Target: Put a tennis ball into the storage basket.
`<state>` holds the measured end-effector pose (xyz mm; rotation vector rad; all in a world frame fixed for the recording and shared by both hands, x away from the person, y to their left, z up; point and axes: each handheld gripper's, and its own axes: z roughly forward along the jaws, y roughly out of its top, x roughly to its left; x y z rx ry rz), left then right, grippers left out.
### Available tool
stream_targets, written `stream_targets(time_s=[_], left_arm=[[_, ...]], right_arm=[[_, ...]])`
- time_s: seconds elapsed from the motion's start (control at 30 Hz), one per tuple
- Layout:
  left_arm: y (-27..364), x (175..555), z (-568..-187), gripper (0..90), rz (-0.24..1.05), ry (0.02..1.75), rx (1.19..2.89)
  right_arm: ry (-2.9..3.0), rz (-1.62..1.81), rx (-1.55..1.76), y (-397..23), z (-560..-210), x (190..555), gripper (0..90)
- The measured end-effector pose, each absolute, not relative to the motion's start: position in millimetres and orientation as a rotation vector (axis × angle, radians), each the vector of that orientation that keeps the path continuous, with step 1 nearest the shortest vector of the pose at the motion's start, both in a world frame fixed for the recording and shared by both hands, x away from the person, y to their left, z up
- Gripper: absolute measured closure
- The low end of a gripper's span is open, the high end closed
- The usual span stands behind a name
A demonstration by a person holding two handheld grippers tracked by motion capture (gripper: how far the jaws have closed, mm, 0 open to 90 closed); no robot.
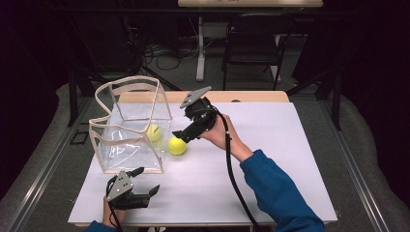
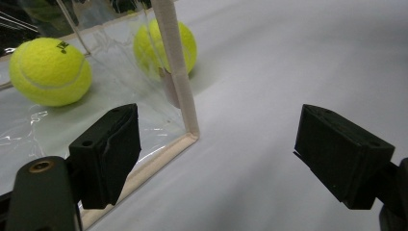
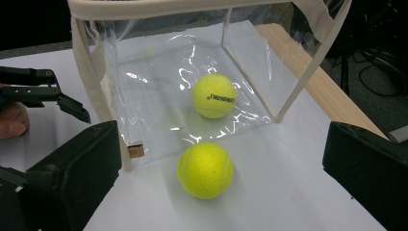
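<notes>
High view: 2 tennis balls sit by a clear bag (image 1: pixel 130 125) with beige trim standing on the left part of the white table (image 1: pixel 270 159). 1 ball, the inner ball (image 1: pixel 153 132), lies inside the bag on its floor near the right wall; the outer ball (image 1: pixel 177 145) rests on the table just right of the bag. The right gripper (image 1: pixel 180 136) hovers just right of the outer ball, jaws spread wide and empty. The left gripper (image 1: pixel 146 181) sits at the near edge, near the bag's near corner, jaws wide apart, holding nothing.
</notes>
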<state>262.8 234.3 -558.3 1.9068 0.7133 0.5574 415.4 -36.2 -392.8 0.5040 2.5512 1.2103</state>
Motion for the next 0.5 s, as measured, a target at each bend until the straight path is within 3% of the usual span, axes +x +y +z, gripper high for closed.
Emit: stream_targets(time_s=[0.5], left_arm=[[231.5,259.4,-557.5,16.2,0.565,0.691,1.922]], right_arm=[[2.548,1.228,0.554,-51.0,-424.3,408.1,0.0]])
